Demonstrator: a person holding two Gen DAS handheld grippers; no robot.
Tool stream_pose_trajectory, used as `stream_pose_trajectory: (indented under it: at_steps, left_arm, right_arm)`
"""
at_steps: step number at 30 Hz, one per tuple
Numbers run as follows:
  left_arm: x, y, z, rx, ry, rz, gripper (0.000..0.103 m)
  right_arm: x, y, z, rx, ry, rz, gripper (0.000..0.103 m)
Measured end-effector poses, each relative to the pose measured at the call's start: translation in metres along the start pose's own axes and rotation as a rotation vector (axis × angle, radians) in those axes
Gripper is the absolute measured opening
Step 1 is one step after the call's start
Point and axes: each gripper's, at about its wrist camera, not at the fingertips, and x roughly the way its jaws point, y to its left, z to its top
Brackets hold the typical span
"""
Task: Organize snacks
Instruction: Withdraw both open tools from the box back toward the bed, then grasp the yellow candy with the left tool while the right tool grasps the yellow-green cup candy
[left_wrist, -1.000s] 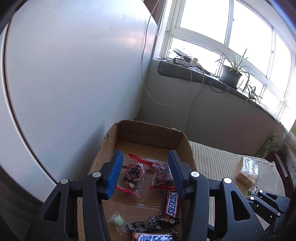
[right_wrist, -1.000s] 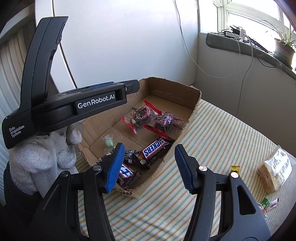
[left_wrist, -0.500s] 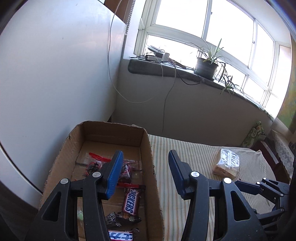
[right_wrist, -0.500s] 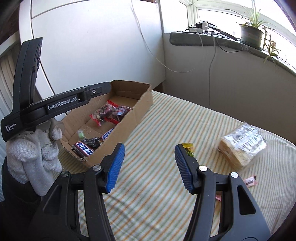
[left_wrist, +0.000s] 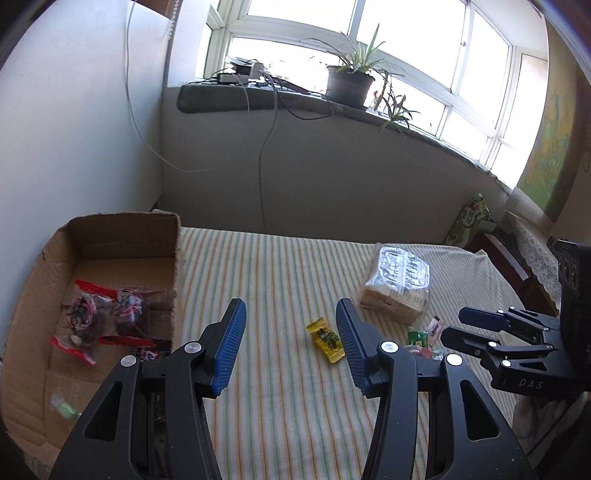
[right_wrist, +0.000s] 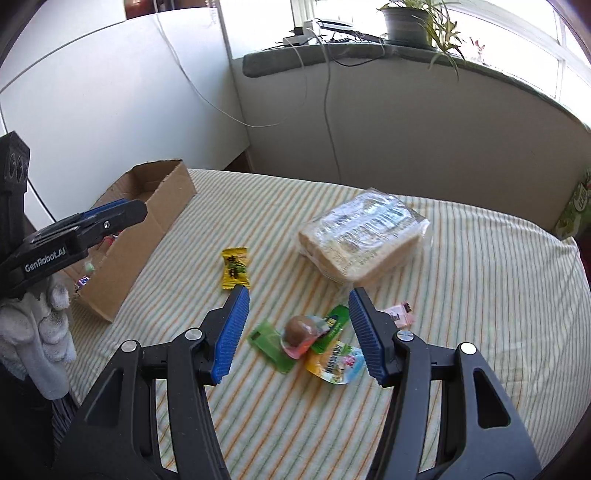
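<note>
Both tongs gape, ribbed blue pads | crinkly yellow wrapper (right_wrist: 235, 267) | corrugated box (right_wrist: 147, 218)

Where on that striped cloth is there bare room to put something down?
Bare stripes lie between the cardboard box and the yellow candy, and on the wide stretch right of the bread bag. It is crowded at the small wrapper pile between the right gripper fingers, just before the bread.
</note>
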Motion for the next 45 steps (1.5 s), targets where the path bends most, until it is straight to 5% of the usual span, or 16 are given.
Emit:
stream_pose_trajectory:
  at_steps: [4, 12, 30, 34, 45]
  left_arm:
    - [0.021, -0.013, -0.007, 0.007, 0.069, -0.034, 0.050]
    - [0.054, -0.022, -0.020, 0.020, 0.170, -0.049, 0.048]
    - [0.092, -0.037, -0.023, 0.099, 0.221, 0.044, 0.046]
    - [0.095, -0.043, -0.024, 0.132, 0.215, 0.064, 0.029]
    - [0.088, -0.040, -0.020, 0.113, 0.183, 0.034, 0.013]
  right_arm:
    - [0.010, -0.025, -0.004, 0.083, 0.050, 0.057, 0.058]
    - [0.038, -0.046, -0.010, 0.161, 0.147, 0.112, 0.036]
    - [0.068, -0.013, -0.011, 0.052, 0.186, 0.080, 0.018]
    - [0.069, -0.011, -0.010, 0.042, 0.178, 0.069, 0.012]
    - [0.062, -0.006, -0.009, 0.012, 0.145, 0.051, 0.006]
